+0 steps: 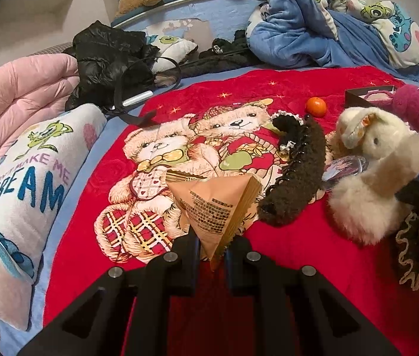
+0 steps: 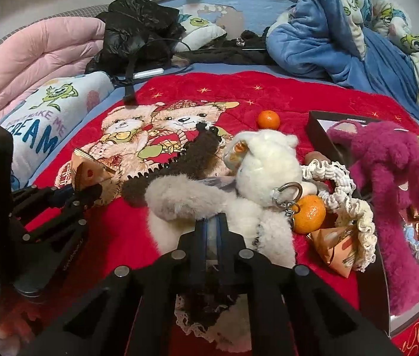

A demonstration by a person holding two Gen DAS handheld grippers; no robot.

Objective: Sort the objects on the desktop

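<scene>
Red quilted bear-print blanket point(image 1: 268, 89) = work surface. My left gripper point(image 1: 212, 247) clamped on tan pyramid snack packet point(image 1: 218, 204), crinkly foil. My right gripper point(image 2: 212, 228) closed, pinching fluffy white plush point(image 2: 265, 160). Beyond: dark box point(image 2: 322, 130) w/ shaggy magenta plush point(image 2: 399, 172) draped over it; smooth round orange point(image 2: 310, 213) beside.

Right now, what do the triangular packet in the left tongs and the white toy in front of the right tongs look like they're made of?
The triangular packet looks like thin, matte printed film or paper, tan, creased, with serrated sealed edges; which of the two I cannot tell. The white toy looks like soft, fluffy plush, probably synthetic, with a metal keyring clipped to it.
</scene>
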